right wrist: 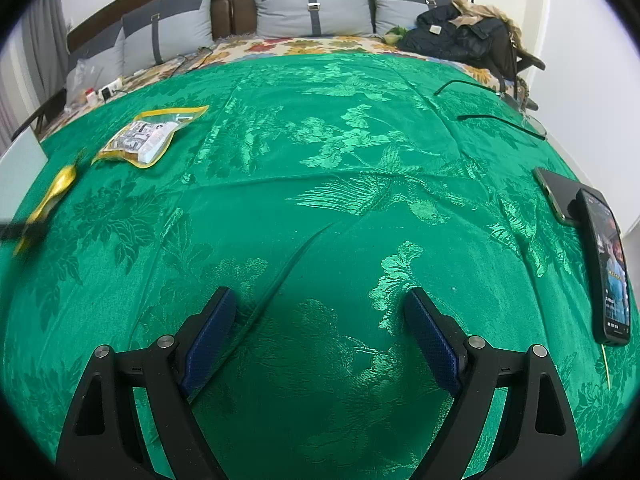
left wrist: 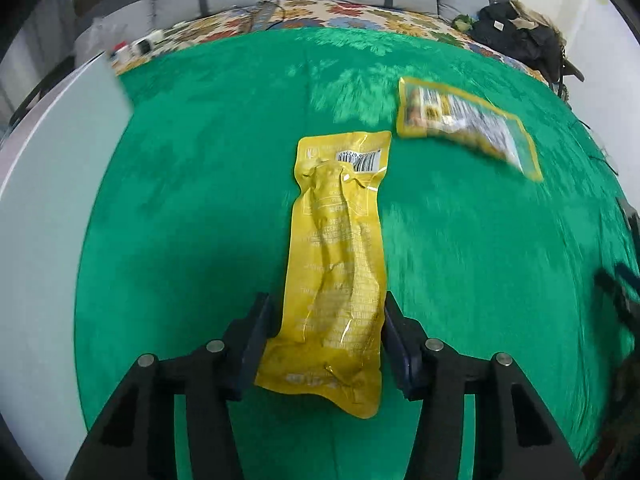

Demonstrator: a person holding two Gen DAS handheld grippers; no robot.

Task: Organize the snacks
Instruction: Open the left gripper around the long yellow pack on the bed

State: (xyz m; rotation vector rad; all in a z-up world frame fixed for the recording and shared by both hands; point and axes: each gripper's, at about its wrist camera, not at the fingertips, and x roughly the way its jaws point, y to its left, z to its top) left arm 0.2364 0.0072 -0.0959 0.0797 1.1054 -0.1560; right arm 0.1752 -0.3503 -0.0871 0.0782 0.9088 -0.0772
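While its print blurs (barcode only), left hand-held gripper (left wrist: 326, 340) clamps the yellow packet (left wrist: 340, 264).

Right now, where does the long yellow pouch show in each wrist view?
Left wrist: long yellow pouch in the centre, its near end between the left tongs.
Right wrist: same pouch at the far left edge, blurred.
Shared landmark: the flat yellow-edged packet lying on the green cloth beyond it.
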